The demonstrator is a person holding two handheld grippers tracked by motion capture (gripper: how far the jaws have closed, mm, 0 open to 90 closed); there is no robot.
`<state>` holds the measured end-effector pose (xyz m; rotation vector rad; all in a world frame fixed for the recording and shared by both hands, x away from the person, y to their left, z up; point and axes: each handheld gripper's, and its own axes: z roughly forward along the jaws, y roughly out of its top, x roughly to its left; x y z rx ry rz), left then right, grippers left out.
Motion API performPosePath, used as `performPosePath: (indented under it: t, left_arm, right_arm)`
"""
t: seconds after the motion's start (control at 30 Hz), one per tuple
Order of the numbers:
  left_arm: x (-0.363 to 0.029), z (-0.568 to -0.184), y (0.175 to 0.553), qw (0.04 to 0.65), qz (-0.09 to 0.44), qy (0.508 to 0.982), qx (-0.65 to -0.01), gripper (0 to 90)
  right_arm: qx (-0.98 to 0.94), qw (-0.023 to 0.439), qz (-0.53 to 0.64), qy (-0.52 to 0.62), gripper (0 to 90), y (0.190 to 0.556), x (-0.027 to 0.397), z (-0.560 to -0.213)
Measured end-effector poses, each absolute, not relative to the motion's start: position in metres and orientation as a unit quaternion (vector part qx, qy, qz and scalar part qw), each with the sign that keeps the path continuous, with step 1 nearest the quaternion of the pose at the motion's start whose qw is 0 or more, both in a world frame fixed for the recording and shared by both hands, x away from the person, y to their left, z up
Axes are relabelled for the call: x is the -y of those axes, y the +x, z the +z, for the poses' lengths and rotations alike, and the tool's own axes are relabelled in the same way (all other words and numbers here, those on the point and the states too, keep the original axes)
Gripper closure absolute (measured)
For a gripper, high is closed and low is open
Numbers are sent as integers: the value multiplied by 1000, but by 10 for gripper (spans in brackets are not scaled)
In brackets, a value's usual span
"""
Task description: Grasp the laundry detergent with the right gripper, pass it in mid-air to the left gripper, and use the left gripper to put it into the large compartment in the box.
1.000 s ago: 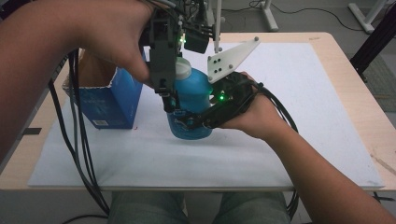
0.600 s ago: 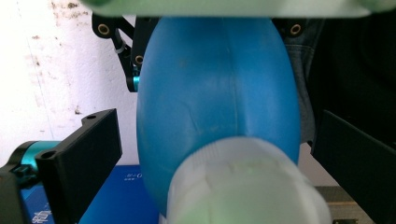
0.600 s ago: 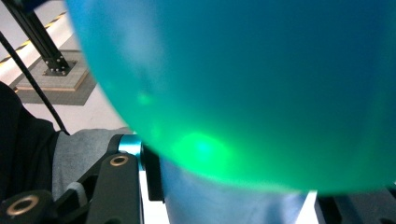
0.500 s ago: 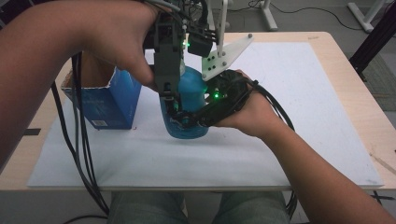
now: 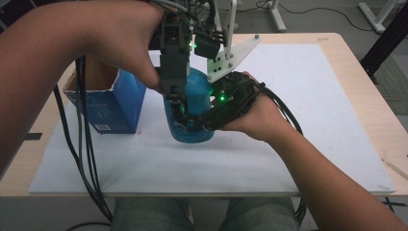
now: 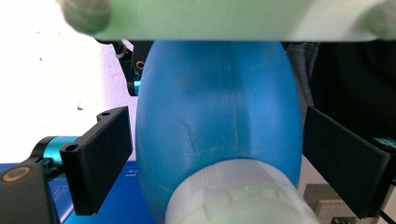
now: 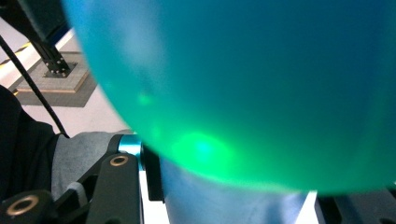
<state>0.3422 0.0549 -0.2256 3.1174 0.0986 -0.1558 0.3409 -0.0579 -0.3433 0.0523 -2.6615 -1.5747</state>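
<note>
Left tool (image 6: 212, 154) closing, astride blue bottle (image 6: 217, 126), pads apart.

No text, brand, number or sign can be read in any of the views. The blue cardboard box (image 5: 109, 103) carries a small pale label low on its front face in the high view, and faint white print shows on its blue surface at the bottom of the left gripper view, but both are too small and blurred to make out. The blue bottle (image 6: 219, 126) shows a plain surface with no legible print.
</note>
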Motion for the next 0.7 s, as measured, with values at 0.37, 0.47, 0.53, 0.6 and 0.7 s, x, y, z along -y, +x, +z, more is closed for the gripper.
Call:
performPosePath:
  t: [0.37, 0.47, 0.53, 0.6, 0.7]
  left_arm:
    - [-52, -227, 343, 2, -46, 999, -25, 134]
    - [-52, -227, 344, 1, -46, 999, -27, 140]
    - [-53, -228, 344, 1, -44, 999, -29, 146]
    - [-53, -228, 344, 0, -42, 999, -29, 149]
    - [-52, -228, 345, -1, -42, 999, -26, 173]
  right_arm:
    - [861, 24, -509, 12, 465, 341, 57, -344]
    - [860, 22, -509, 13, 465, 342, 57, -344]
    - [859, 28, -511, 11, 465, 341, 57, -344]
    - [859, 30, -511, 15, 465, 341, 57, -344]
    - [859, 29, -510, 14, 465, 341, 56, -344]
